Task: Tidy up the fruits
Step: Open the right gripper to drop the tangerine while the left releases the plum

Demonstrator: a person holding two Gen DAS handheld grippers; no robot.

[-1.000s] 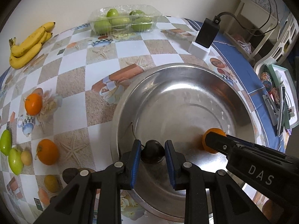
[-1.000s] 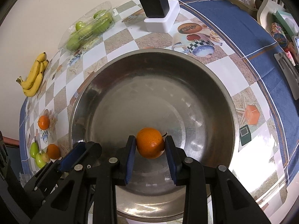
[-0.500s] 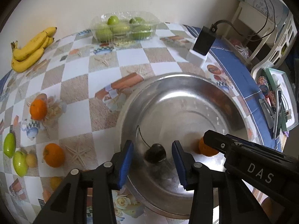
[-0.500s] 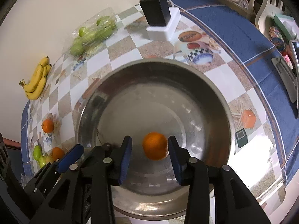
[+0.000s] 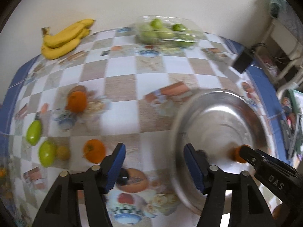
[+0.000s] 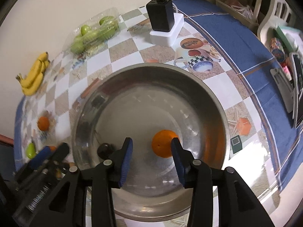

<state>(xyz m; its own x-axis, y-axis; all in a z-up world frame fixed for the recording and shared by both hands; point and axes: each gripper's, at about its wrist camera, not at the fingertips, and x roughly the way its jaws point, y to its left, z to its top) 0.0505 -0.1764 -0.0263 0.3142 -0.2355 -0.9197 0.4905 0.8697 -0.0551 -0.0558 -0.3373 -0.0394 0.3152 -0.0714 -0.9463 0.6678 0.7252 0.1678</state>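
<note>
- Checkered tablecloth (image 5: 121,71) with blue border and printed cups and fruit, pushed against a pale wall; steel bowl (image 6: 212,102) on it, black charger on a white block (image 6: 162,20) beyond the bowl's far rim.
- Right gripper (image 6: 151,151) above the near part of the bowl, pointing steeply down, jaws parted and just been opening; orange (image 6: 162,145) on the bowl floor between the blue pads, tight against the right-hand pad (image 6: 177,158), clear of the left-hand one, no squeeze from both sides.
- Small dark fruit (image 6: 104,150) also on the bowl floor, just outside the right gripper's left-hand finger, a thin stalk trailing away from it.
- Left gripper (image 5: 153,162) over the tablecloth at the bowl's left rim, jaws spread wide and just been opening, nothing between them; picture blurred.
- Dark fruit barely visible behind the left gripper's right-hand pad (image 5: 193,166), inside the bowl.
- Left of the left gripper's left-hand pad, a loose orange (image 5: 94,150) on the cloth; farther left a small yellow fruit (image 5: 62,152) and two green ones (image 5: 46,154); another orange (image 5: 76,101) ahead and left.
- Far ahead by the wall, a bunch of bananas (image 5: 64,37) and a clear tray of green fruit (image 5: 166,31).
</note>
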